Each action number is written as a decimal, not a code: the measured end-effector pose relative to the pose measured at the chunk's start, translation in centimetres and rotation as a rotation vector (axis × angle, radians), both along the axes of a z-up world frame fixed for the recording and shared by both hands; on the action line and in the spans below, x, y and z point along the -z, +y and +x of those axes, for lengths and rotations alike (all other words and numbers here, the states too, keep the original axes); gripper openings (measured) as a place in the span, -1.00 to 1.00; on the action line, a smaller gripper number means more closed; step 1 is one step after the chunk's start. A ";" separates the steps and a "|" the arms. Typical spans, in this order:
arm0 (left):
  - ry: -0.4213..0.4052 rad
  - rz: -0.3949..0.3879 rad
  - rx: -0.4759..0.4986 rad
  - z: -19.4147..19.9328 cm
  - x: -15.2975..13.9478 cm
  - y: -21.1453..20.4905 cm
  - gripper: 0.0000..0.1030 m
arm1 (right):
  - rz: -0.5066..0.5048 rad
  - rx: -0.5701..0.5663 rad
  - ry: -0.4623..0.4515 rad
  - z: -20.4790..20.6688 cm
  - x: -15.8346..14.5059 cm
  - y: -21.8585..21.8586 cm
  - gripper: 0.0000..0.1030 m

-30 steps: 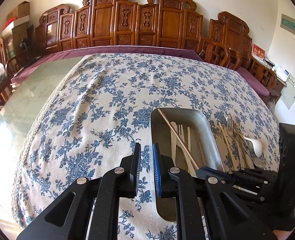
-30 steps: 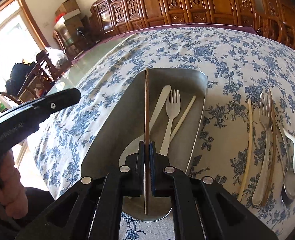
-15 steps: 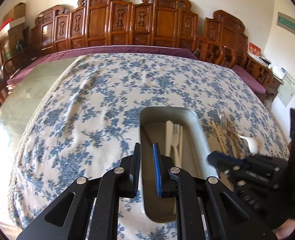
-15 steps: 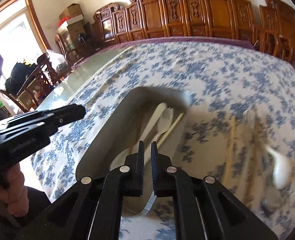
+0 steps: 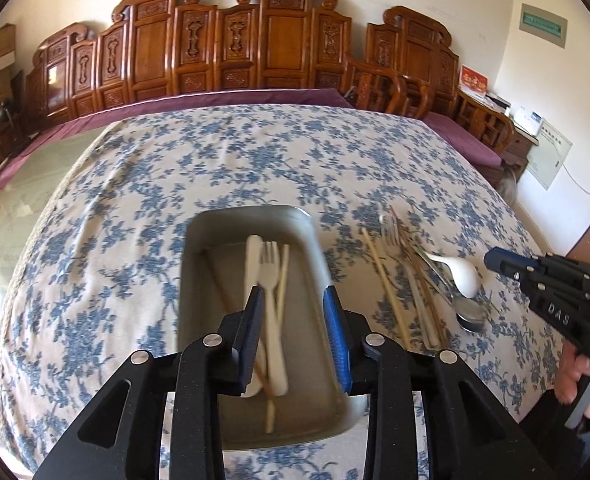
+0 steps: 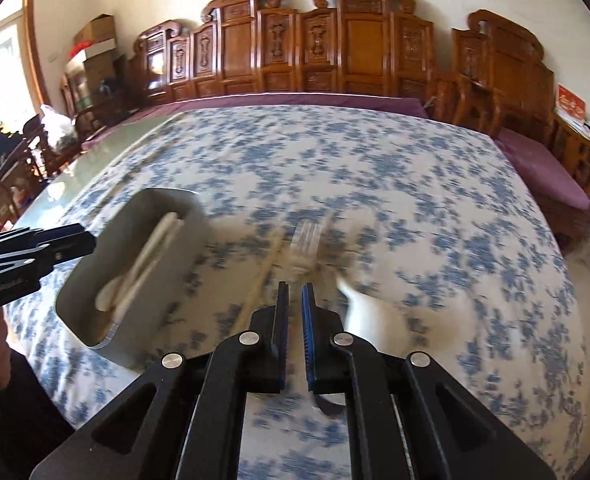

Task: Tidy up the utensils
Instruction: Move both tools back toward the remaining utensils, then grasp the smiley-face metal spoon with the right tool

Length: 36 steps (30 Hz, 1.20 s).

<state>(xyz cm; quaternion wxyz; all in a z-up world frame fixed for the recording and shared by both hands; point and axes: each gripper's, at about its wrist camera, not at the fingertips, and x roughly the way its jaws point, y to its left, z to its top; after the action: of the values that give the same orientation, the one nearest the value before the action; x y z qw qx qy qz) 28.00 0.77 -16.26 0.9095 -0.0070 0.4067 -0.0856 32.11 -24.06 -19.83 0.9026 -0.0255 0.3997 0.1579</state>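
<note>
A grey metal tray (image 5: 313, 240) lies on the floral tablecloth and holds a cream knife (image 5: 252, 256), a cream fork (image 5: 273, 300) and chopsticks (image 5: 282, 276). My left gripper (image 5: 293, 300) is open and empty above the tray's near half. Right of the tray lie loose utensils: a chopstick (image 5: 385, 280), a fork (image 5: 391, 228), a white spoon (image 5: 461, 272) and a metal spoon (image 5: 469, 312). My right gripper (image 6: 295, 292) is nearly shut and empty, over these blurred loose utensils (image 6: 305, 240); the tray (image 6: 95, 280) lies to its left. It also shows in the left wrist view (image 5: 495, 260).
Carved wooden chairs (image 5: 255, 40) line the far side of the table. A bare glass strip of table (image 5: 23, 184) runs along the left. The tablecloth (image 6: 375, 184) stretches far beyond the utensils. A side cabinet (image 5: 495, 120) stands at the right.
My right gripper let a brown chopstick go into the tray, then swung right over the loose utensils. My left gripper moved right over the tray and opened its jaws.
</note>
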 end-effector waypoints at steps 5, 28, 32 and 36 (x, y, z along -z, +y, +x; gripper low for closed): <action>0.009 0.008 0.035 -0.1 0.7 -1.9 -0.42 | -0.015 0.003 0.033 0.8 1.7 -0.9 -0.82; 0.047 0.026 0.111 -0.7 2.5 -5.9 -0.41 | -0.127 0.004 0.153 5.2 7.8 0.9 -0.71; 0.051 0.032 0.108 -0.8 2.6 -5.9 -0.41 | -0.146 -0.008 0.149 4.8 7.8 0.9 -0.72; 0.050 0.041 0.110 -0.9 2.8 -6.3 -0.41 | -0.135 -0.018 0.159 4.6 7.8 0.8 -0.86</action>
<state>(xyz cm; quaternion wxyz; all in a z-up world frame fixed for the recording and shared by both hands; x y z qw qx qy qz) 27.13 -5.48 -19.03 0.8930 0.0320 0.4306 -0.1271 36.68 -23.26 -27.62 0.8627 -0.0773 0.4796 0.1404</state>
